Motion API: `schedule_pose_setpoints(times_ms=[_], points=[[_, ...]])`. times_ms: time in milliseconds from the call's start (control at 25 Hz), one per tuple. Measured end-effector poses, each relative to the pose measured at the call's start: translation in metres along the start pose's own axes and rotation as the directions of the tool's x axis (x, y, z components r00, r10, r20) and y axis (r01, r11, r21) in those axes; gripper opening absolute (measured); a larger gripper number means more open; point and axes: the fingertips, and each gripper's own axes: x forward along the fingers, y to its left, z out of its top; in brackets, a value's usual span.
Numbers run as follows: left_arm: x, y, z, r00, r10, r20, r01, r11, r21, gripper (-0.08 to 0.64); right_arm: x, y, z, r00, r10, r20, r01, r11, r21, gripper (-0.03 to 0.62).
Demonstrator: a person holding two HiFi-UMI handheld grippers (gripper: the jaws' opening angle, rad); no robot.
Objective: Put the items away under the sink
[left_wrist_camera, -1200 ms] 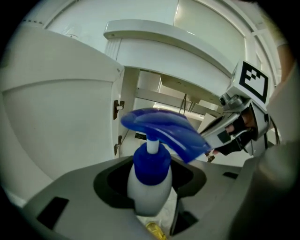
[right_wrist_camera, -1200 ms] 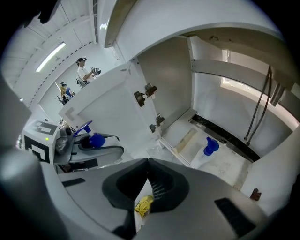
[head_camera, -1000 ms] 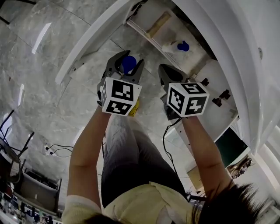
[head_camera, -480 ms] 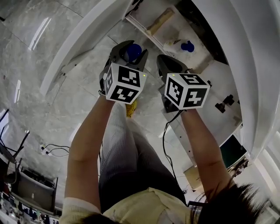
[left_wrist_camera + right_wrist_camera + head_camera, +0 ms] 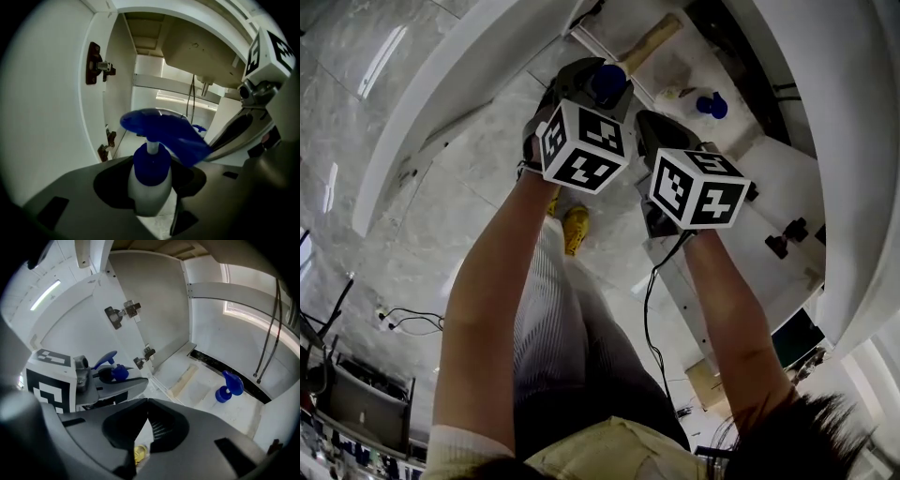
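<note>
Looking down in the head view, I see my left gripper [image 5: 596, 79] carrying a spray bottle [image 5: 608, 84] at the mouth of the open cabinet [image 5: 677, 69], with my right gripper [image 5: 654, 131] just beside it. In the left gripper view, the jaws are clamped on the bottle's white body below its blue cap. In the right gripper view, the jaws are pressed together with nothing between them, and a second spray bottle [image 5: 228, 388] sits on the cabinet floor.

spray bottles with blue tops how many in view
2: a spray bottle held in the left hand-held gripper, another spray bottle on the cabinet floor; more may be hidden.
</note>
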Motion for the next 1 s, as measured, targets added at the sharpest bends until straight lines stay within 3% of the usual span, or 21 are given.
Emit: schedule_pose_setpoints(times_ms=[520,840,1000], points=[[0.052,0.018,0.003,0.999,0.035,0.039,-0.039,0.996,0.085,0.229,0.025,-0.022,-0.003,1.0,-0.029,-0.012,0.029,0.999,0.015,0.026],[0.079,0.038,0.005,0.992,0.103,0.069,-0.106,0.994,0.033,0.229,0.037,-0.031,-0.004,0.999,-0.033,-0.016,0.033,0.999,0.023,0.025],[0.09,0.039,0.006,0.992,0.095,0.08,-0.1,0.993,0.064,0.229,0.038,-0.036,-0.007,0.999,-0.031,-0.017,0.031,0.999,0.036,0.026]])
